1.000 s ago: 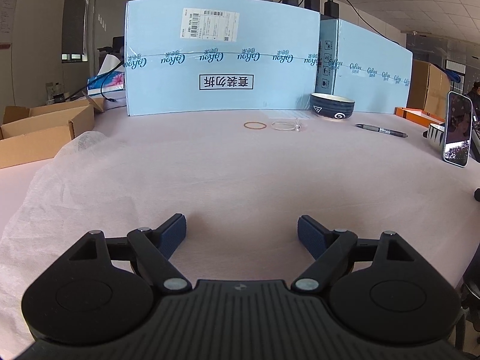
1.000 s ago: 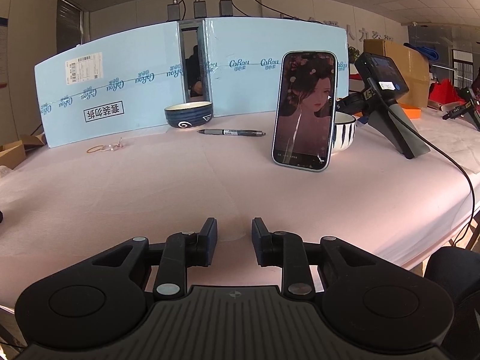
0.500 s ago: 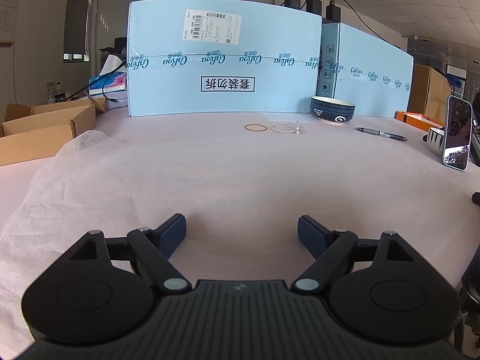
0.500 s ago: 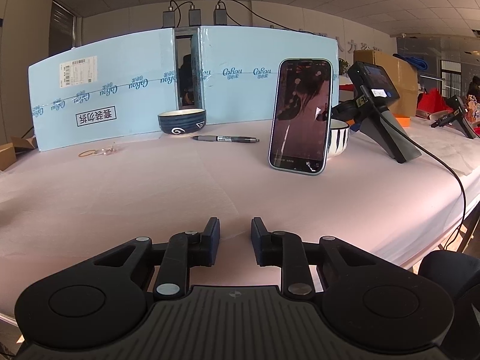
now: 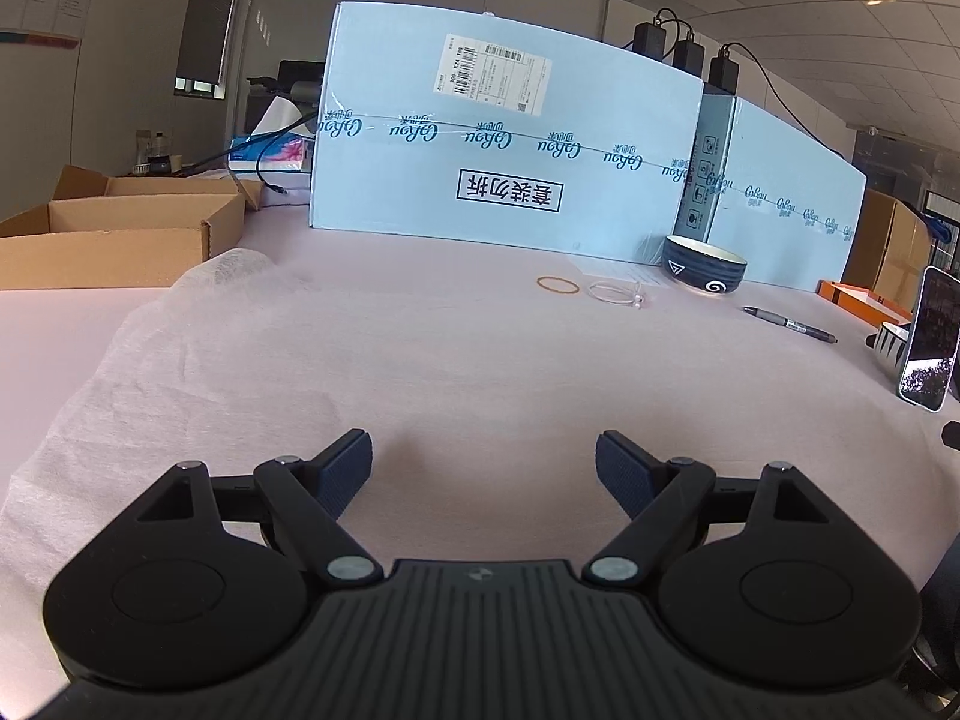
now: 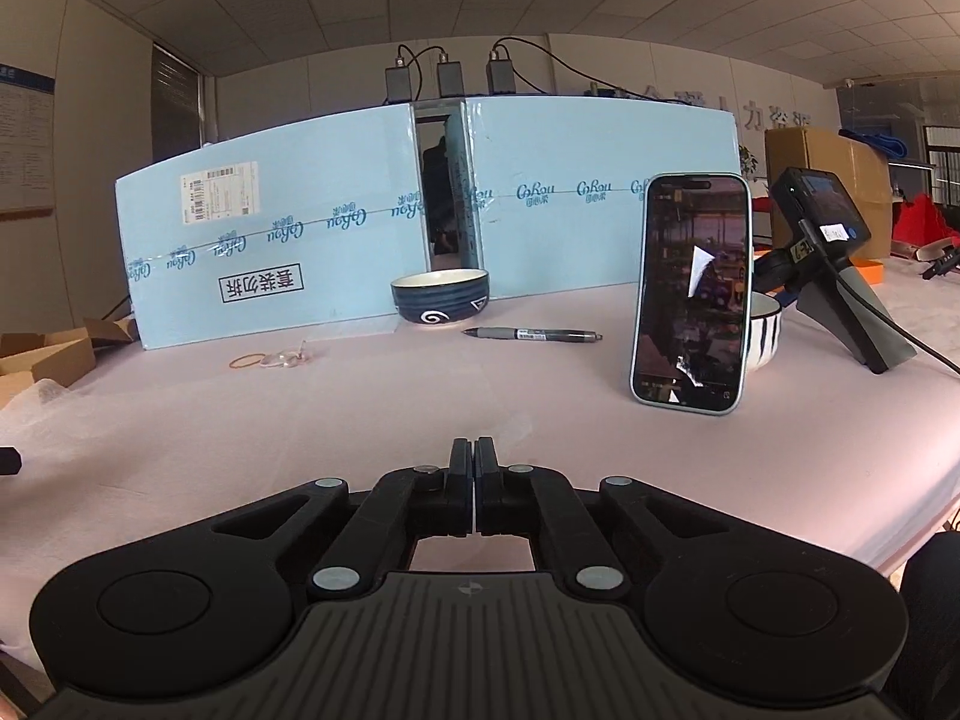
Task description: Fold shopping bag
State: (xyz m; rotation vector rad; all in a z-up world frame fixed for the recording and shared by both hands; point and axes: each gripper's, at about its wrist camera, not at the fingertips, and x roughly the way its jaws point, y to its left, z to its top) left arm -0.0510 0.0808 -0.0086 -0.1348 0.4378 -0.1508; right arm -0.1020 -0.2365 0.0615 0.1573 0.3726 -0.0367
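Left gripper (image 5: 483,459): black two-finger tool with dark blue ribbed pads, jaws wide apart, nothing between them; it hovers low over the pink table covering (image 5: 510,360).
Right gripper (image 6: 474,462): black two-finger tool, jaws pressed together; whether a fold of fabric is caught between them cannot be told.
Shopping bag (image 5: 180,360): pale pinkish-white, crinkled non-woven fabric, lying spread flat on the pink covering, reaching from the left gripper toward the open brown cardboard box (image 5: 114,240).
Dark blue ceramic bowl with white spiral (image 6: 440,298): landmark, standing just before the light blue printed carton (image 6: 270,240).
Tan rubber band (image 6: 246,362): left of the bowl, near a clear plastic loop (image 6: 285,358).
Grey pen (image 6: 531,335): right of the bowl, lying flat.
Smartphone with lit screen (image 6: 690,294): further right of the bowl, propped upright against a striped white bowl (image 6: 762,333).
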